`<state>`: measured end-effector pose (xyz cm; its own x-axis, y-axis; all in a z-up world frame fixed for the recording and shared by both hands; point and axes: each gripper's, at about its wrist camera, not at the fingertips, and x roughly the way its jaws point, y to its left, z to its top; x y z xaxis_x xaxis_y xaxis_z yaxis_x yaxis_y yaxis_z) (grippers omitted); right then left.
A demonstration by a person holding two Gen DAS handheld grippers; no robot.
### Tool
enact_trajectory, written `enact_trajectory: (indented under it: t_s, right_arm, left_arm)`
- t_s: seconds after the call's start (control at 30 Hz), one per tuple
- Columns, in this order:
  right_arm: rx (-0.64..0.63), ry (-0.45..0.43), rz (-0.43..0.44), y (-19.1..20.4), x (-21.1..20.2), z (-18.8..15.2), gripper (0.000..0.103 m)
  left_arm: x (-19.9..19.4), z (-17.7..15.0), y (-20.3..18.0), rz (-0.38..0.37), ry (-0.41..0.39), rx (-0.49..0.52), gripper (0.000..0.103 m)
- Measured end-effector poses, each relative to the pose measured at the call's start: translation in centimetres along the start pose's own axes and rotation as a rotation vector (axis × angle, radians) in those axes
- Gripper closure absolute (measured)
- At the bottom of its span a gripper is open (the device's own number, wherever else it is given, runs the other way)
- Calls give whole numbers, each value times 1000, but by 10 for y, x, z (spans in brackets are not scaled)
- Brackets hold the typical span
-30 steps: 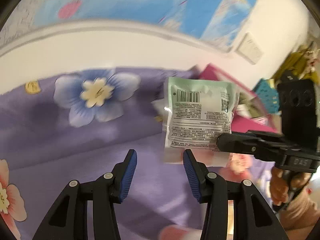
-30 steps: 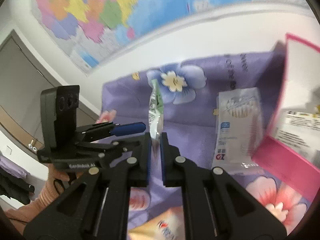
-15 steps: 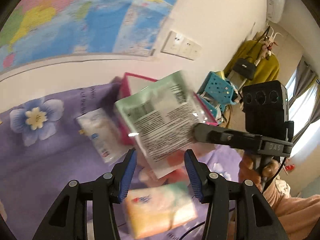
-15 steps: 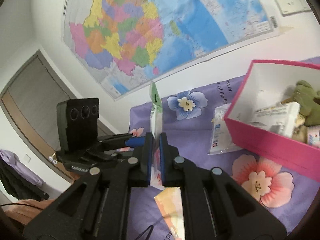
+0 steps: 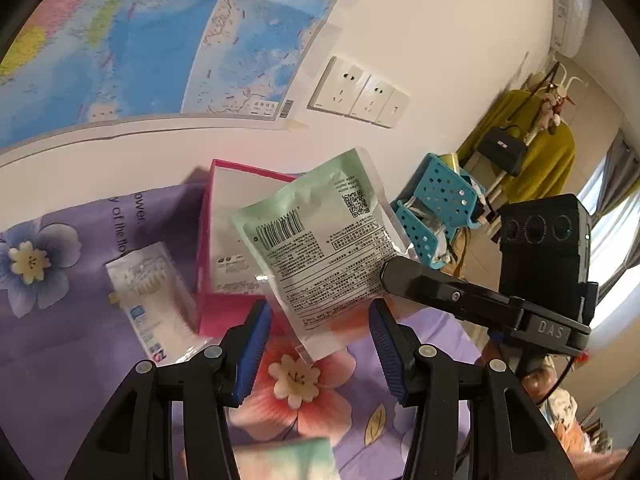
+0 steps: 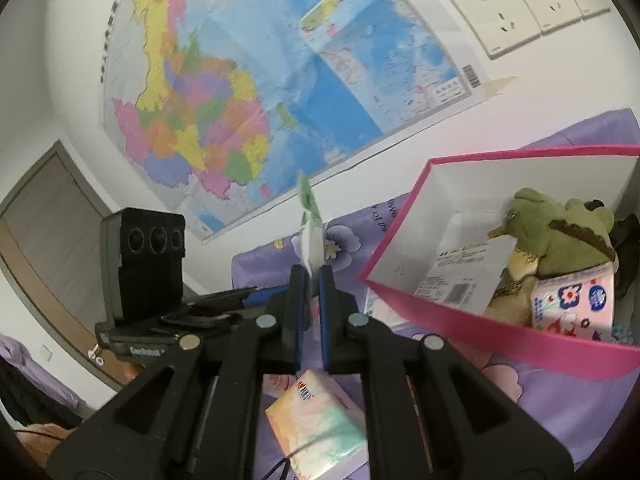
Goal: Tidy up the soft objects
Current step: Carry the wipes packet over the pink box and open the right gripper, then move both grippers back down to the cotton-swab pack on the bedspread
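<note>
While your right gripper (image 6: pixel 314 300) pinches the green packet (image 5: pixel 320 248) by 1 edge, held in the air, the pink box (image 6: pixel 460 312) lies to its right, near; your left gripper (image 5: pixel 320 344) hangs spread, holding nothing, below the packet.
</note>
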<state>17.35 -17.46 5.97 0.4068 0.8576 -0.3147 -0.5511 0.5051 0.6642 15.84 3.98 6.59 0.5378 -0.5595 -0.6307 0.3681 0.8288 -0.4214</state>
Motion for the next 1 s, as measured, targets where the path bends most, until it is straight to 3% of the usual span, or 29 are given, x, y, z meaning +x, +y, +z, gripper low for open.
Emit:
enact_trajectory:
  t_s: [0.23,0.57,0.77,0.9,1.0]
  right_arm:
    - [37,-23,-31,-24,-1,16,95]
    - [92,-6,-92,-59,18,27,94]
    - [135,37,-169,-80,30,24,88]
    - [152,15,-232,-88,26,21,76]
    - [143,-10,-256,-87,18,22,75]
  left_arm:
    - [24,18,0,18,-1,-45,52]
    - [62,34,12,112,42,-107,52]
    - [65,32,10,181,38,-87,52]
    - [57,31,11,211,22,-81,52]
    - [48,30,14,214,9,-87,52]
